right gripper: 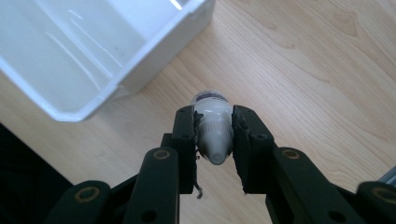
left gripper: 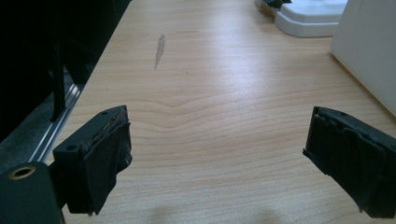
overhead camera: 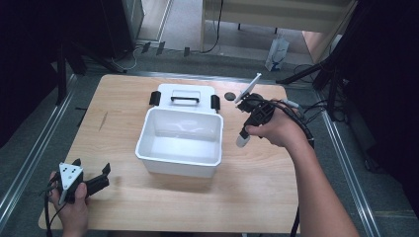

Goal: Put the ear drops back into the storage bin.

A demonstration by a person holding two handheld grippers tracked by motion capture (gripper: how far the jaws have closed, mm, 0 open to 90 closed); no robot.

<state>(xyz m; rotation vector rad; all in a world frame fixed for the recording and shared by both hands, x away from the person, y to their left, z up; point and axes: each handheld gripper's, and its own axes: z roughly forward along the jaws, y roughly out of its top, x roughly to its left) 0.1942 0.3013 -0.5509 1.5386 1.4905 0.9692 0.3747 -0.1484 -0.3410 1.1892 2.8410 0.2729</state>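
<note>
Right gripper (right gripper: 214, 140): I've clamped a small bottle (right gripper: 213, 130).
Left gripper (left gripper: 215, 163): jaws wide, empty.
Risk: tapered bottle may squirt free beside bin (overhead camera: 148, 126).

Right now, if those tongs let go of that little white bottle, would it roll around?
Probably: the small bottle looks round and tapered, so it would likely roll in a curve. It seems light and stiff, since the right tongs pinch it without denting it.
</note>
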